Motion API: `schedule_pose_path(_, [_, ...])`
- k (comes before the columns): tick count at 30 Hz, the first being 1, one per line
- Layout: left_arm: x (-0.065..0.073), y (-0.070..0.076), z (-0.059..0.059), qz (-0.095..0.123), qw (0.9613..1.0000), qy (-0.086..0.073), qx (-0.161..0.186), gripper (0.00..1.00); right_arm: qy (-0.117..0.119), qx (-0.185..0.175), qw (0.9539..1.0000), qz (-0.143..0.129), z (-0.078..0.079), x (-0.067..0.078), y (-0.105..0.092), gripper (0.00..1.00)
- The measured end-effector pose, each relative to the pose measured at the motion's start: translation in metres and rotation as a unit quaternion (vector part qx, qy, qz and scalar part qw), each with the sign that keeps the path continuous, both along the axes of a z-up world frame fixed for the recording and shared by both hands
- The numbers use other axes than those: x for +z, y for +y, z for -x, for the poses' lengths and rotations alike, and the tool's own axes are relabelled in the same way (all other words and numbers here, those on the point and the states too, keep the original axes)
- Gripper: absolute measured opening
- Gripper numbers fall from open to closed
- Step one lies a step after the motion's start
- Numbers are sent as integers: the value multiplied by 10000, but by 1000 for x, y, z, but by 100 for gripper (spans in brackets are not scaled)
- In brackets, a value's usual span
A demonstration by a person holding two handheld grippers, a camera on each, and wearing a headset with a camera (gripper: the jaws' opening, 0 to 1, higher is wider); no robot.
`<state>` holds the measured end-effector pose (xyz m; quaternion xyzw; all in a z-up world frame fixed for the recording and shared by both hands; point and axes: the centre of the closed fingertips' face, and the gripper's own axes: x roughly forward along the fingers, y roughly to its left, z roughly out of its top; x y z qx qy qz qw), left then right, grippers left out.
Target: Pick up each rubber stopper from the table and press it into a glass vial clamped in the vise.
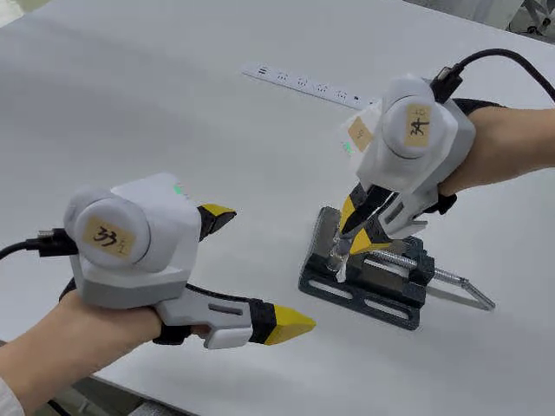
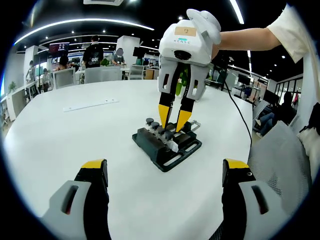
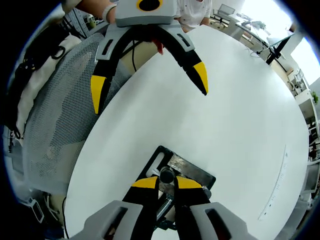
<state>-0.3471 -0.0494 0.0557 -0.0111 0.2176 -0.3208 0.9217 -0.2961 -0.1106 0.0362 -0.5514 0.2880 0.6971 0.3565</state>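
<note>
Head view: the left tongs (image 1: 256, 269) are spread wide and hold nothing over the white desk (image 1: 173, 130). The right tongs (image 1: 351, 241) point down onto one end of the black vise (image 1: 364, 282), which sits well off to the right of the left tongs. A power strip (image 1: 303, 84) lies beyond both.

Left gripper view: the vise sits ahead, between this gripper's wide-open jaws, with a row of dark-capped vials (image 2: 156, 126) clamped in it. The right tongs hang just above the row, their tips a narrow gap apart.

Right gripper view: the jaws are nearly together, with a dark round stopper (image 3: 166, 175) right at the tips over the vise. I cannot tell whether they grip it.
</note>
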Motion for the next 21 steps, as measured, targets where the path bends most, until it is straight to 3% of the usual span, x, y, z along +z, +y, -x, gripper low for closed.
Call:
schedule_pose_path(6, [0, 1, -2, -40, 10000, 8, -33, 95, 81, -90, 9999, -98, 1, -2, 0, 2])
schedule_pose_path(21, [-4, 0, -1, -62, 9999, 76, -76, 94, 127, -167, 9997, -159, 0, -6, 2, 0])
